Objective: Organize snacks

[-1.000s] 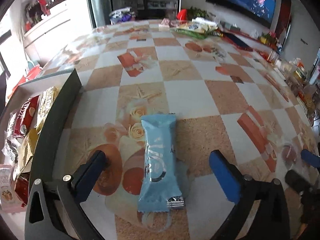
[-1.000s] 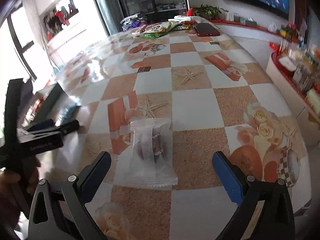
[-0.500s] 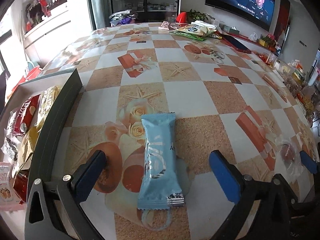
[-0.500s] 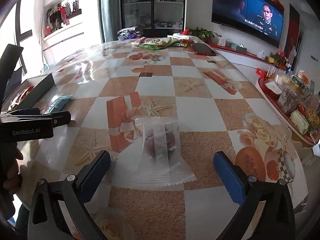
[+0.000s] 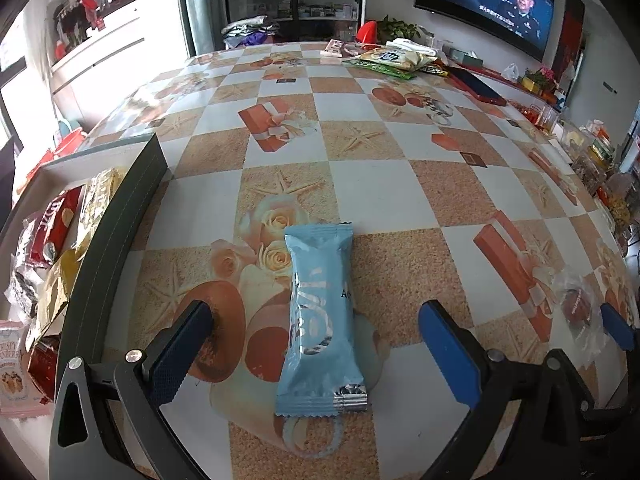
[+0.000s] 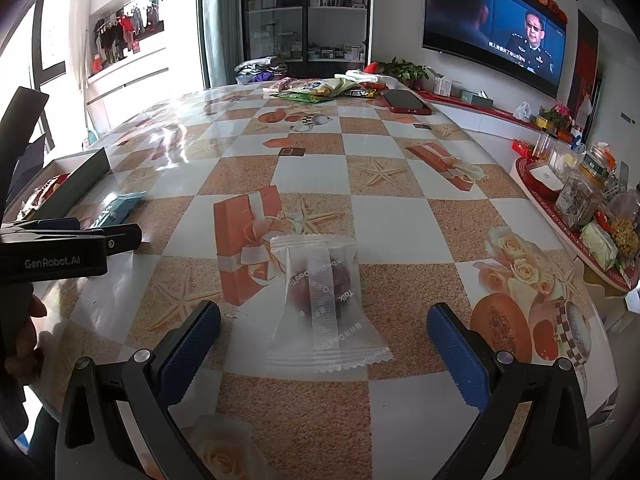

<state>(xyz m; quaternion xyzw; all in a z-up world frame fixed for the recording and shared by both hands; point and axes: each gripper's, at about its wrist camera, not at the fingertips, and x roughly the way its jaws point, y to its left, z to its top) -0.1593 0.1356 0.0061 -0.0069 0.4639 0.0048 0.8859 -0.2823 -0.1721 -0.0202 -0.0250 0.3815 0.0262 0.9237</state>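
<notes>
A light blue snack packet [image 5: 320, 316] lies flat on the patterned table, lengthwise between the fingers of my open left gripper [image 5: 316, 344], which touch nothing. A clear packet with a brown sweet [image 6: 324, 304] lies between the fingers of my open right gripper [image 6: 324, 348], also untouched. The clear packet also shows in the left wrist view [image 5: 576, 308] at the right. The blue packet [image 6: 114, 208] shows at the left of the right wrist view. A dark-walled box [image 5: 116, 232] at the left holds several snack packets [image 5: 52, 228].
A pile of snack bags [image 5: 392, 60] and a red phone [image 5: 476, 86] lie at the table's far end. A red tray with jars [image 6: 576, 200] stands to the right. The left gripper's body [image 6: 60, 252] crosses the left of the right wrist view.
Both grippers stay open. The right gripper has come slightly closer over the clear packet and turned level. The left view has barely shifted.
</notes>
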